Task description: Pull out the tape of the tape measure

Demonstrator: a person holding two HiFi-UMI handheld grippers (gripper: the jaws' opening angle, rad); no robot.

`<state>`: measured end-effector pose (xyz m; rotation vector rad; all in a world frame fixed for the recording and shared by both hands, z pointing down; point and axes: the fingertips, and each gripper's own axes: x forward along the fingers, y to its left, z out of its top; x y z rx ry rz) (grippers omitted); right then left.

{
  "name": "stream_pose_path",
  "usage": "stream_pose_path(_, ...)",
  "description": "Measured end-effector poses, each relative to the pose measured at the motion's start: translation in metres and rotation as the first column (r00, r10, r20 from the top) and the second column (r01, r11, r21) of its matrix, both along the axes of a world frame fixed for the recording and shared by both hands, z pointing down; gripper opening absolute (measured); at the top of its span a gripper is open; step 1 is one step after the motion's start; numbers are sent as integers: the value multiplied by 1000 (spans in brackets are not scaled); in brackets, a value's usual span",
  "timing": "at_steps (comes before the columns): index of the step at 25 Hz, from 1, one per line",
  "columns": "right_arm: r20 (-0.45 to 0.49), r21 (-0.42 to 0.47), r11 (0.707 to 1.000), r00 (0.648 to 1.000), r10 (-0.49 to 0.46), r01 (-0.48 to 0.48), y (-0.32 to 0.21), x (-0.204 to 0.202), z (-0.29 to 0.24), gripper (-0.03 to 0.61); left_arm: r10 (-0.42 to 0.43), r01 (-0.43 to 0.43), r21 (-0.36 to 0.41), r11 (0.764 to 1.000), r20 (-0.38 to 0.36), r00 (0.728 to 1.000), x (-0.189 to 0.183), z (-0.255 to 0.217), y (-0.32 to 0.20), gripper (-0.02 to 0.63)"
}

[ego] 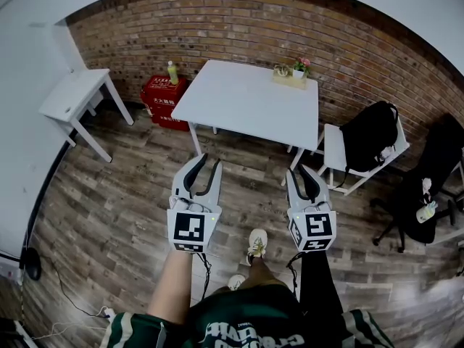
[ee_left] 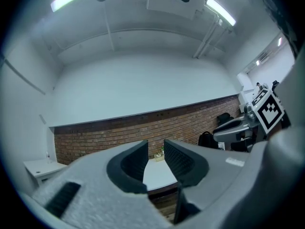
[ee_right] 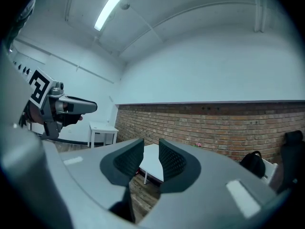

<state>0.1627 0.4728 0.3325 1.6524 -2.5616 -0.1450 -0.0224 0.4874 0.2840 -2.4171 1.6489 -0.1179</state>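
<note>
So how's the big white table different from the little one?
The big table has a wide square top; the little table is narrower. The big table carries a flower pot at its far edge; I see nothing on the little table. The big table stands before the brick wall, the little one beside the white wall. Both are white with thin legs.

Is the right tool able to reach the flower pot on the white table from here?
Probably not yet. The right tool hangs over the floor, short of the table, and the flower pot stands at its far edge. Nothing blocks the way; a step forward seems needed.
</note>
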Motion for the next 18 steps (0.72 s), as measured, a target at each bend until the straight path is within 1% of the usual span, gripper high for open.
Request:
stream_pose_path(9, 15, 1, 1000, 1000, -20, 20, -72, 2, 5, 114, -35, 35, -6, 999, -1, 999, -4, 4, -65, 100)
stream_pose_path(18, 13, 3, 998, 998, -62, 62, -181, 9, 2, 114, -66, 66, 0, 998, -3, 998, 5, 0, -165, 100)
